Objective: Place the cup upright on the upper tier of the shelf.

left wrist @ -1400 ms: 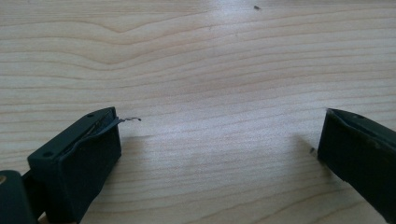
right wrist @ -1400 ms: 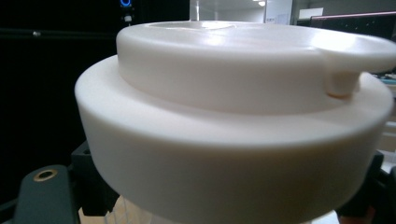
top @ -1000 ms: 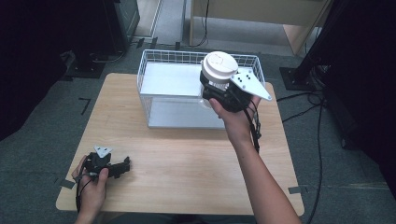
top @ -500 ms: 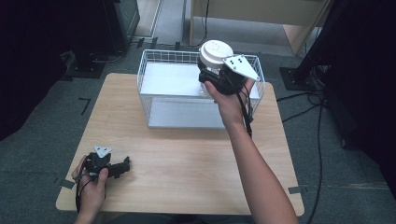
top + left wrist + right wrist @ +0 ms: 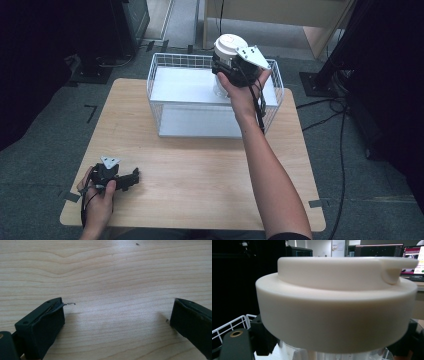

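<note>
A clear container with a wide white lid [image 5: 227,44] hangs above the back of a white wire basket [image 5: 200,120]. My right gripper [image 5: 222,67] is shut on it just under the lid, and the hand reaches in over the basket's right side. In the right gripper view the lid [image 5: 334,310] stands very close, the black jaws clamp the clear body from both sides, and my right gripper [image 5: 334,347] has basket wire [image 5: 227,327] at its lower left. My left gripper [image 5: 127,177] rests on the wooden table [image 5: 200,175] at the front left. Its jaws stand wide apart over bare wood, so my left gripper [image 5: 117,322] is open.
The basket has a white liner and takes up the table's back middle. Bare wood lies between it and the front edge. Cables [image 5: 325,120] and dark stands [image 5: 330,75] sit on the floor to the right, and a dark cabinet [image 5: 125,20] stands at the back left.
The right hand has carried the container away from the person and slightly left, from the basket's right rim to over its back part. The left gripper has stayed put.
</note>
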`<state>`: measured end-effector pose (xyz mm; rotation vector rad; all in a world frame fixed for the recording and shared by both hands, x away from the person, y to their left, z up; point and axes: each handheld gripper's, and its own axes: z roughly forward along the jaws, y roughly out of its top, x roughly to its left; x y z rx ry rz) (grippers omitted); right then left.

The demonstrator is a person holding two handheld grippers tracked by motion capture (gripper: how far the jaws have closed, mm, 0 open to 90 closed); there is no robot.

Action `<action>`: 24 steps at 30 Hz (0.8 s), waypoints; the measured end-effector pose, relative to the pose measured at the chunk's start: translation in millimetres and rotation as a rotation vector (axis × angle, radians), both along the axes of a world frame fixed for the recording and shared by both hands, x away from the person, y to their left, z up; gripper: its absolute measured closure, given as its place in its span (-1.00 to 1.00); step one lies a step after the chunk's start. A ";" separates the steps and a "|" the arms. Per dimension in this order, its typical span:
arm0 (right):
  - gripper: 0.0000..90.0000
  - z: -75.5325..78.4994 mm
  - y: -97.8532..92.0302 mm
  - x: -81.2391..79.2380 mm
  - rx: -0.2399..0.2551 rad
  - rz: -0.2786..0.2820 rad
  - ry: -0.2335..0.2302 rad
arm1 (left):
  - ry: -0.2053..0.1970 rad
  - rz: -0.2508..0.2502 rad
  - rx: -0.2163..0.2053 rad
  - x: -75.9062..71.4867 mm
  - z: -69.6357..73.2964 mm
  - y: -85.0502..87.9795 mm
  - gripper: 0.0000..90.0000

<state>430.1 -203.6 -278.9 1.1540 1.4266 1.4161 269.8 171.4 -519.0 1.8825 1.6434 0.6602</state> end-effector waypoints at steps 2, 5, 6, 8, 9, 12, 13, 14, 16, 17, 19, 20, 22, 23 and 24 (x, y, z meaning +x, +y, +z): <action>-0.64 -1.7 2.3 3.6 -0.007 0.002 -0.013 | -0.001 0.000 -0.001 0.0 0.0 0.2 -1.00; -0.64 -3.0 3.8 5.7 -0.010 0.007 -0.024 | -0.001 0.000 -0.002 0.0 0.0 0.2 -1.00; -0.64 -4.3 5.0 7.8 -0.006 0.007 -0.029 | -0.001 0.000 -0.002 0.0 0.0 0.1 -1.00; -0.64 -4.6 5.4 8.3 -0.006 0.006 -0.029 | 0.000 0.000 0.000 0.0 0.0 0.1 -1.00; -0.64 -4.5 6.0 8.6 -0.003 0.005 -0.026 | 0.000 -0.001 0.000 0.0 0.1 0.2 -1.00; -0.66 -4.3 5.9 8.9 0.018 0.001 0.000 | -0.002 0.000 -0.002 -0.1 -0.1 0.2 -1.00; -0.66 -4.3 5.9 8.9 0.018 0.001 0.000 | -0.002 0.000 -0.002 0.0 -0.1 0.2 -1.00; -0.67 -4.4 5.6 8.6 0.013 0.002 0.010 | -0.002 0.000 -0.002 0.0 -0.1 0.2 -1.00; -0.72 -5.3 4.4 8.9 0.001 0.014 0.026 | -0.001 0.000 -0.002 0.0 0.0 0.2 -1.00; -0.86 -6.1 2.0 8.2 0.002 0.022 0.025 | -0.002 0.000 -0.002 0.0 0.0 0.2 -1.00; -0.90 -6.6 -1.6 6.6 0.030 0.054 0.021 | -0.002 0.000 -0.002 0.0 -0.1 0.1 -1.00; -0.90 -6.6 -1.6 6.6 0.030 0.054 0.021 | -0.001 0.000 -0.002 0.0 0.0 0.2 -1.00; -0.92 -7.9 -6.4 3.5 0.037 0.059 0.017 | -0.001 0.000 -0.002 0.0 0.0 0.2 -1.00; -0.93 -8.6 -7.7 2.3 0.039 0.056 0.018 | -0.001 0.000 -0.001 0.0 0.0 0.2 -1.00; -0.93 -9.8 -9.4 0.4 0.040 0.052 0.028 | 0.000 0.000 0.000 0.0 0.0 0.0 -1.00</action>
